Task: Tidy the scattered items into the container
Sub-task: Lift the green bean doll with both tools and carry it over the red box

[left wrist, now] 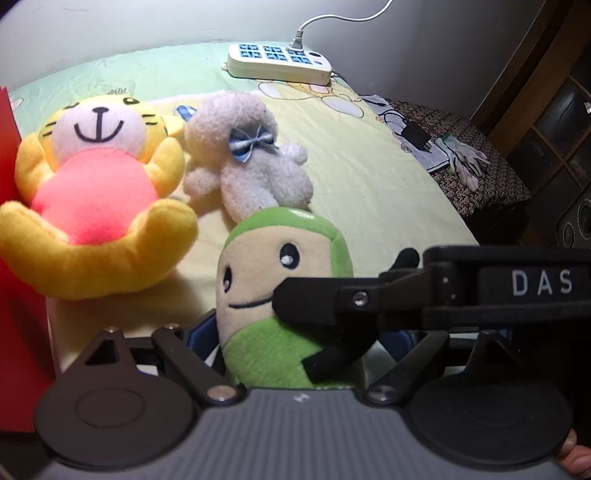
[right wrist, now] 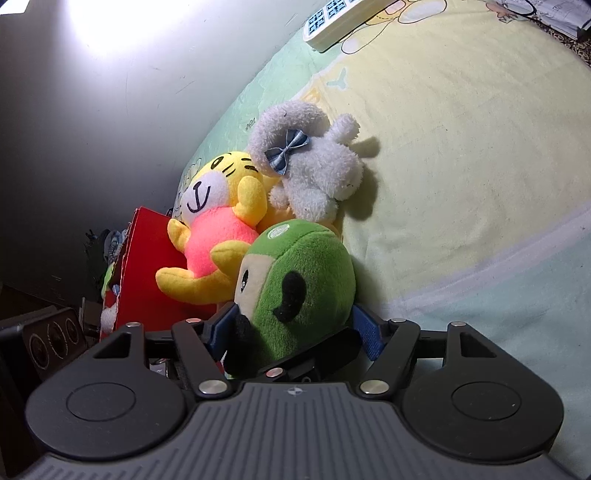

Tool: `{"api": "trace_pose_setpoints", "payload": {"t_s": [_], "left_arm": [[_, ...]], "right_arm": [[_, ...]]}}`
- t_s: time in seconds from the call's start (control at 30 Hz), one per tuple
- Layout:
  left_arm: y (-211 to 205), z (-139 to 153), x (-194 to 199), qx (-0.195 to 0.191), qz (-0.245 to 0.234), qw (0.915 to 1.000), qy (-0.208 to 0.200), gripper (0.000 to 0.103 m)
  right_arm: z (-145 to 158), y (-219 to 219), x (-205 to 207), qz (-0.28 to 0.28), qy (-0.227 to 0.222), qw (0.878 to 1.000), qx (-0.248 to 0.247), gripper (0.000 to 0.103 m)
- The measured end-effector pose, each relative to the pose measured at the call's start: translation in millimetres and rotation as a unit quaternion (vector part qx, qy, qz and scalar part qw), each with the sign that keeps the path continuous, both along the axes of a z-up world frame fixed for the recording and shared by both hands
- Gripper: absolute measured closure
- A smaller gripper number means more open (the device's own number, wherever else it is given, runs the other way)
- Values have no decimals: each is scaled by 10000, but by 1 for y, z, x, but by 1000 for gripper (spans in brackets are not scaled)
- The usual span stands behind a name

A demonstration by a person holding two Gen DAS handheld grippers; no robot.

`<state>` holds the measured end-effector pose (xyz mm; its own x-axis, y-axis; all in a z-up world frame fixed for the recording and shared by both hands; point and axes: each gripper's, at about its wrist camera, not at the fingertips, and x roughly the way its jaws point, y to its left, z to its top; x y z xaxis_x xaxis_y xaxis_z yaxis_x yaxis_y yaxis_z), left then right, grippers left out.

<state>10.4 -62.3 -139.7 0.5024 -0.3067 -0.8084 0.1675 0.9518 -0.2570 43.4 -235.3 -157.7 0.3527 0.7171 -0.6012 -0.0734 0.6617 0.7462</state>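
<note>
Both tongs [left wrist: 295,343] [right wrist: 295,332] partly hide green plush [left wrist: 284,266].

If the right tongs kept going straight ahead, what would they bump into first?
The green plush toy: it already sits between the right tongs, seemingly gripped. Beyond it, probably the yellow tiger plush, though depth is unclear.

Bedside clutter on a cartoon-print bedsheet [left wrist: 369,177].
White power strip [left wrist: 279,62] with blue sockets, plugged cord [left wrist: 332,16] trailing up a grey wall [left wrist: 147,22]; pale gloves [left wrist: 465,158] and a black adapter [left wrist: 417,134] lying near the patterned blanket [left wrist: 491,184].
</note>
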Motion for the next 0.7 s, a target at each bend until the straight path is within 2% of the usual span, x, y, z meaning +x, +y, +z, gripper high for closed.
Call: {"api": "trace_pose_setpoints", "payload": {"t_s": [0.1,0.33,0.7], "left_arm": [[6,5,-1,-163,4,9999,28,19],[13,20,-14,-280,-104,9995,-62,19],[53,70,-65,-480,-444,9968,-464,19]], "right_arm": [[4,-2,0,44,39,10000,62,43],[23,6,-15,123,-113,9999,-42,44],[75,41,-63,192,-673,9975,-69,44]]}}
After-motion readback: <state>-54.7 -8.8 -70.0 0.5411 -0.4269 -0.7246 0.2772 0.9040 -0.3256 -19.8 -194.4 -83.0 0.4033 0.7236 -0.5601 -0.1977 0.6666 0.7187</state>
